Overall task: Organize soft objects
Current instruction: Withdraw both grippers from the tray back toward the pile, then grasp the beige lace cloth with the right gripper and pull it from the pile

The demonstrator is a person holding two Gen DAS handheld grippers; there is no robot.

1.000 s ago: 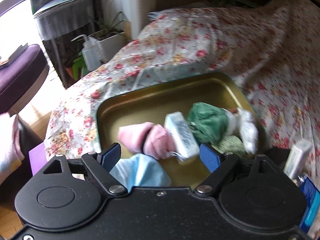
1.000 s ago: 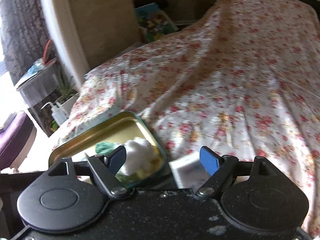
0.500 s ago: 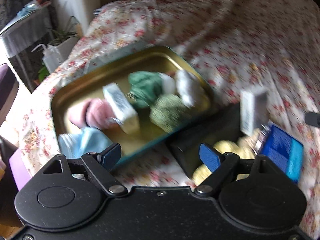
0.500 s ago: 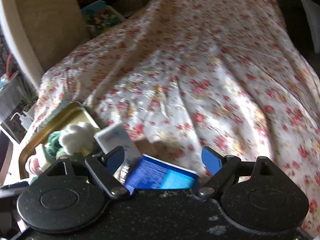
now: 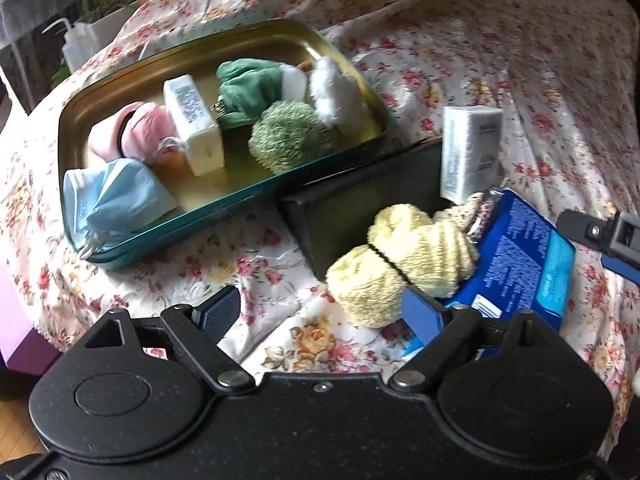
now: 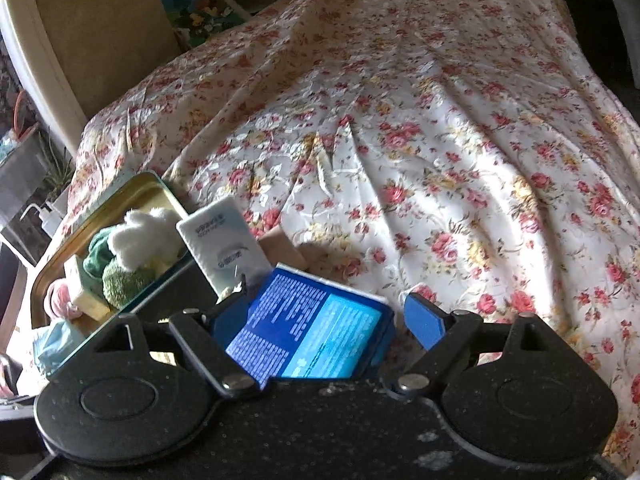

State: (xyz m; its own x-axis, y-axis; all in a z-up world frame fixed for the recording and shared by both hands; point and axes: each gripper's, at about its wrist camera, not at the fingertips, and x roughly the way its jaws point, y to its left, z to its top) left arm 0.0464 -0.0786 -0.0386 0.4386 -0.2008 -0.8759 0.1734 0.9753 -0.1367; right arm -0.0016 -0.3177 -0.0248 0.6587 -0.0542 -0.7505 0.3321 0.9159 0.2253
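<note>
My left wrist view looks steeply down, close over the tin tray; my right looks across the floral bedspread; both share tray and blue packet.

The tin is glossy metal, gold-toned inside and teal outside. In it lie a fuzzy pink sock roll, a soft green cloth, a fluffy white plush piece, a rough green knit ball and a thin pleated blue mask. The yellow sock bundle looks ribbed and woolly. The blue packet is shiny plastic film. The floral bedspread is smooth, slightly sheeny cloth.
</note>
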